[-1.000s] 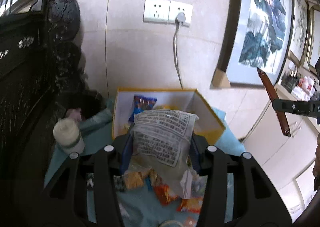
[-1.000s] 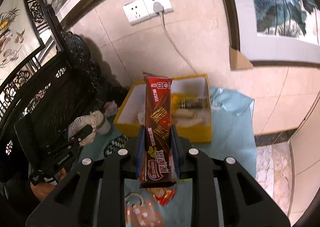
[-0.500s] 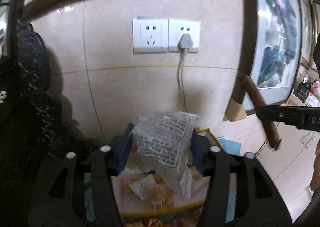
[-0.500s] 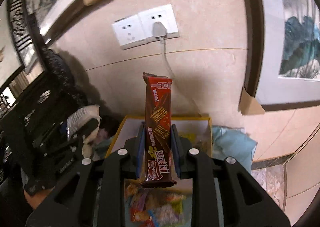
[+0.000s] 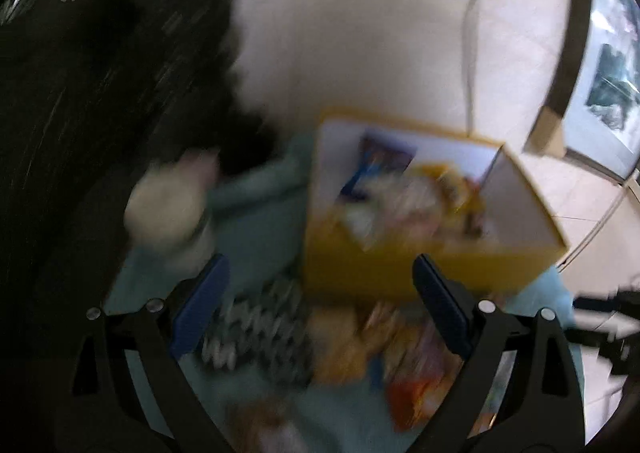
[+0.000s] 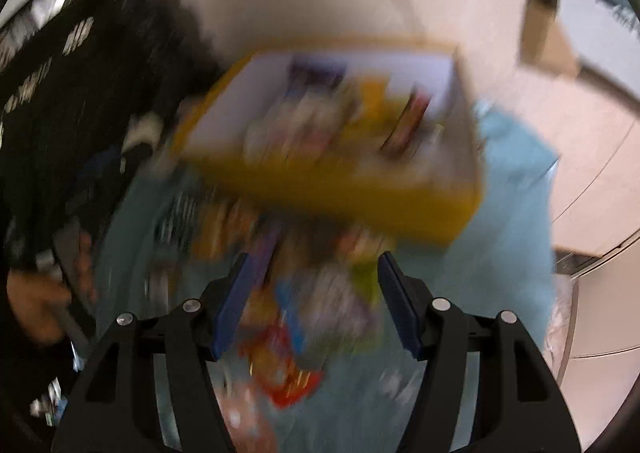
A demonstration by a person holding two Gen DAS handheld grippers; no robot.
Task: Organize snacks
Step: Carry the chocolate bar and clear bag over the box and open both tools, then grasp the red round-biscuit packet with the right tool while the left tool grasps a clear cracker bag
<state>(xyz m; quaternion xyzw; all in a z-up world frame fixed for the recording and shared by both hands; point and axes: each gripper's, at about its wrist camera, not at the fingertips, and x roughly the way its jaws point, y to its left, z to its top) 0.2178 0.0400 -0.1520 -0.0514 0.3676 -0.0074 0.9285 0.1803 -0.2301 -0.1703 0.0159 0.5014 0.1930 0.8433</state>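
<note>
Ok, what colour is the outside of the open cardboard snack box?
Yellow outside, white inside: the open cardboard snack box, clearest in the left wrist view.

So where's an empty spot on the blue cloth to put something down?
The blue cloth lies bare right of the yellow box, out to the cloth's edge. Another bare patch sits between the box and the white bottle. In front of the box, loose snacks crowd the cloth.
</note>
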